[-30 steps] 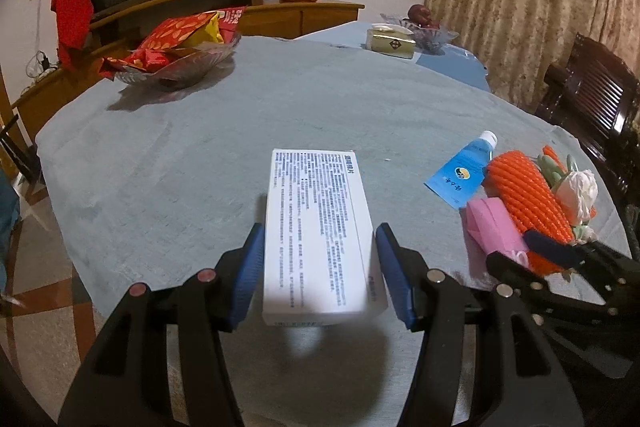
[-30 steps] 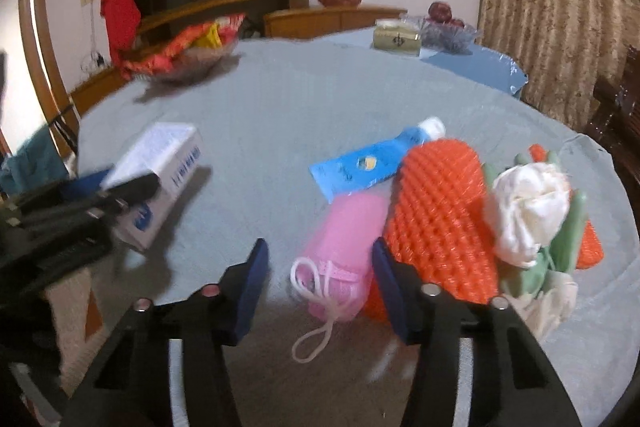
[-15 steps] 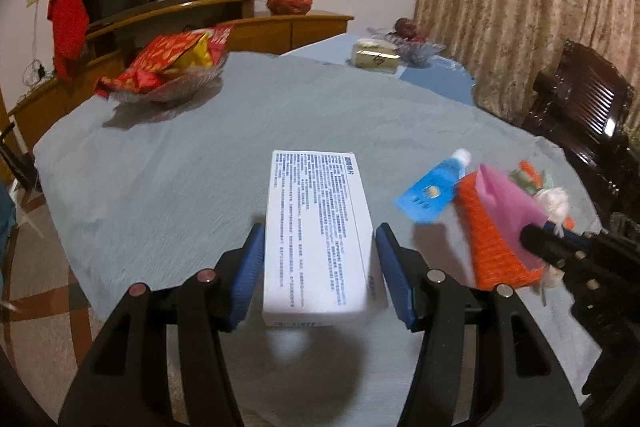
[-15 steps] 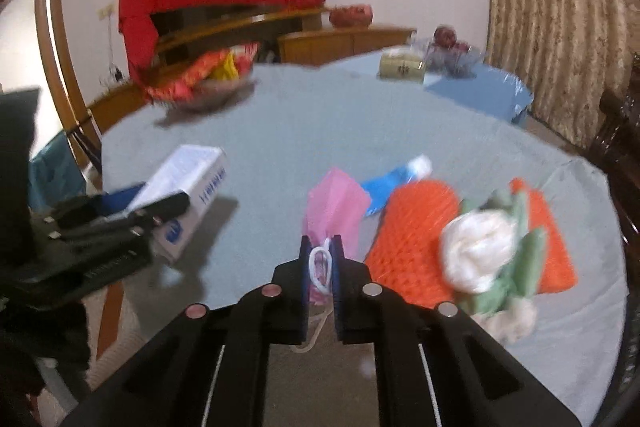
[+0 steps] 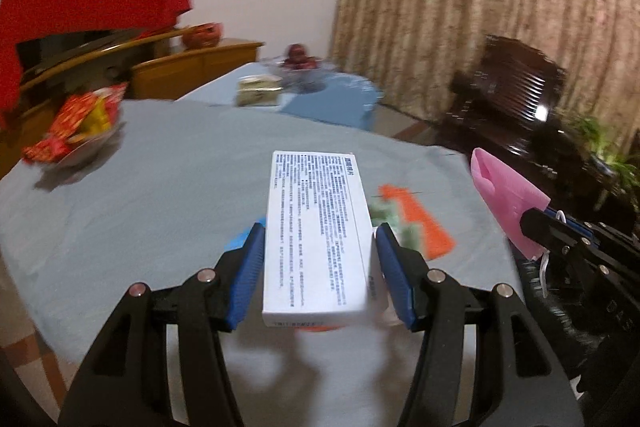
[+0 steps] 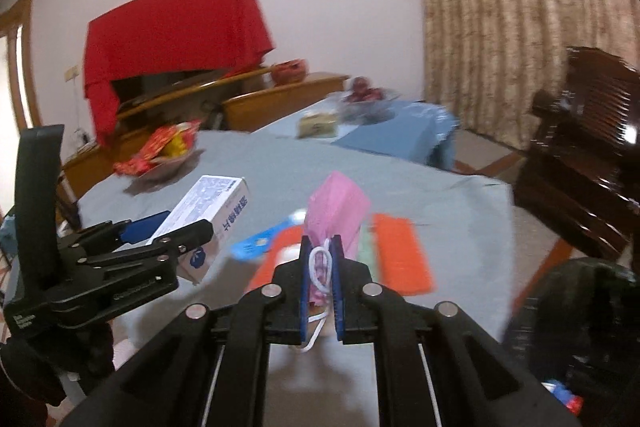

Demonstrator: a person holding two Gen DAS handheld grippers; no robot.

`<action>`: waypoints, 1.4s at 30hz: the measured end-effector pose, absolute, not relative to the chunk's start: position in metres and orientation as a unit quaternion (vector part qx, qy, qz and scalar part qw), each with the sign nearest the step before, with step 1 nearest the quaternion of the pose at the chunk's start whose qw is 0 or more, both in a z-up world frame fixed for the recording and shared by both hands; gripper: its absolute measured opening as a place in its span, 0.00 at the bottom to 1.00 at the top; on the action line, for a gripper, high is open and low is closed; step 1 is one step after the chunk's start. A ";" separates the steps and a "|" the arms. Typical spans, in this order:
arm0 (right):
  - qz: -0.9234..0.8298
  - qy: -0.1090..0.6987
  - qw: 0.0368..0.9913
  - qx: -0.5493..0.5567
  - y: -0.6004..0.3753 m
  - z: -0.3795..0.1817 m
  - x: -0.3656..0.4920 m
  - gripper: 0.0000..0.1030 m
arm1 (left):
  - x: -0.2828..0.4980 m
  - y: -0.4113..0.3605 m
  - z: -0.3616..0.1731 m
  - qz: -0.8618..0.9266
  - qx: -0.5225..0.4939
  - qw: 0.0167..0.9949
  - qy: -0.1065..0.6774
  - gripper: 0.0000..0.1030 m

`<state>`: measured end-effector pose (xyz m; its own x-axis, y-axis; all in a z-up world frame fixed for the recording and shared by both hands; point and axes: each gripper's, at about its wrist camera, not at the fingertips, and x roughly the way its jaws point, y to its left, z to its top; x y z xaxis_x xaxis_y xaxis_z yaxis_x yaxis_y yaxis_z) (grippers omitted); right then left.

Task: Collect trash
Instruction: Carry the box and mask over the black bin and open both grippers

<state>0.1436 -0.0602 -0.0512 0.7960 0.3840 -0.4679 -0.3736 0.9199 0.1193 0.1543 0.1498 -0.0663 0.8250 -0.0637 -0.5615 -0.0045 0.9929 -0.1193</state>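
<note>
Pink mask (image 6: 338,209), lifted clear of the table (image 6: 448,211) since earlier, pinched in right gripper (image 6: 322,279); left gripper (image 5: 320,271) clamps white box (image 5: 318,231).

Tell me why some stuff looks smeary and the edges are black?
Left wrist view: the white printed cardboard box in the left gripper is sharp; the grey tablecloth behind smears. Right wrist view: the pink face mask in the right gripper is clearer than the background. Both fisheye pictures have dark round corners.
</note>
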 end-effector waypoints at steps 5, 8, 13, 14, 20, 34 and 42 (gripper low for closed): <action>0.139 0.243 0.960 0.021 -0.119 -0.047 0.137 0.09 | 0.161 0.090 -0.058 -0.069 -0.046 0.955 0.286 0.53; 0.108 0.243 0.964 0.024 -0.150 -0.047 0.134 0.09 | 0.167 0.054 -0.056 -0.103 -0.039 0.952 0.284 0.53; 0.052 0.248 0.967 0.032 -0.202 -0.051 0.123 0.09 | 0.174 -0.009 -0.059 -0.159 -0.023 0.944 0.287 0.53; 0.043 0.248 0.967 0.033 -0.212 -0.052 0.120 0.09 | 0.175 -0.018 -0.061 -0.167 -0.021 0.943 0.288 0.53; -0.015 0.261 0.964 0.042 -0.267 -0.067 0.107 0.09 | 0.181 -0.091 -0.073 -0.223 0.004 0.930 0.292 0.53; -0.098 0.288 0.951 0.061 -0.346 -0.096 0.098 0.53 | 0.195 -0.186 -0.096 -0.310 0.010 0.900 0.305 0.78; -0.104 0.265 0.956 0.076 -0.342 -0.089 0.083 0.94 | 0.185 -0.145 -0.086 -0.271 0.014 0.919 0.285 0.88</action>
<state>0.0825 -0.3417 -0.0891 0.8385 -0.1580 -0.5214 0.2382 0.9670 0.0901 0.1851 -0.1455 -0.0860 0.6907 -0.4903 -0.5316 0.5067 0.8526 -0.1281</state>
